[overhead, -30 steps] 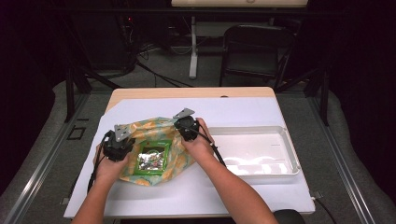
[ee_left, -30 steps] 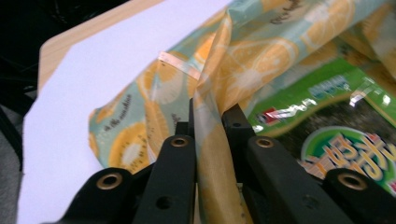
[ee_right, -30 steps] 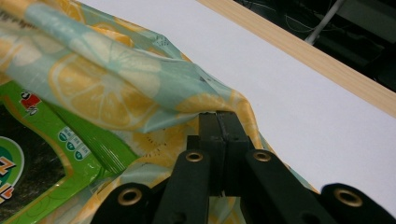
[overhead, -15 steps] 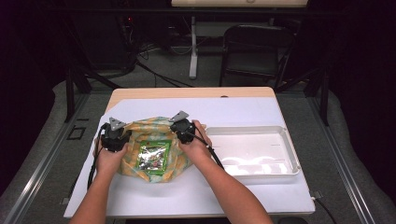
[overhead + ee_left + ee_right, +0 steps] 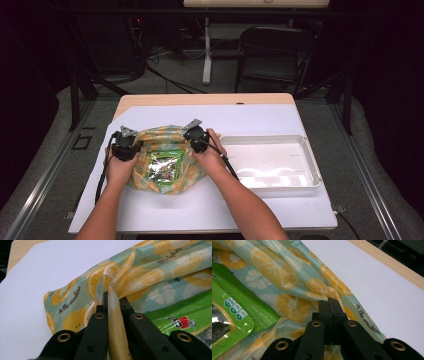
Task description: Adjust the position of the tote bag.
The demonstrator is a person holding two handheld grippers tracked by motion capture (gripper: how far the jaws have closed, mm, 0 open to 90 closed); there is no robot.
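A lemon-print bag (image 5: 165, 145) in yellow and teal lies on the white sheet (image 5: 210, 205), with a green snack packet (image 5: 164, 166) resting on top of it. My left gripper (image 5: 125, 145) is shut on a fold of the bag (image 5: 130, 272) at its left edge; the fabric is pinched between the jaws (image 5: 111, 297). My right gripper (image 5: 196, 137) is shut on the bag's (image 5: 282, 272) right edge, its jaws (image 5: 328, 301) pressed together on the cloth. The green packet (image 5: 234, 312) lies just left of that grip, and the packet (image 5: 185, 315) also lies right of the left jaws.
An empty white tray (image 5: 310, 165) stands right of the bag. The wooden table edge (image 5: 200, 99) runs along the far side. A black chair (image 5: 275, 60) and stand legs are beyond the table.
Both grippers have drawn the bag's edges inward and toward the person, bunching the cloth around the green packet. The left gripper shifted slightly left.
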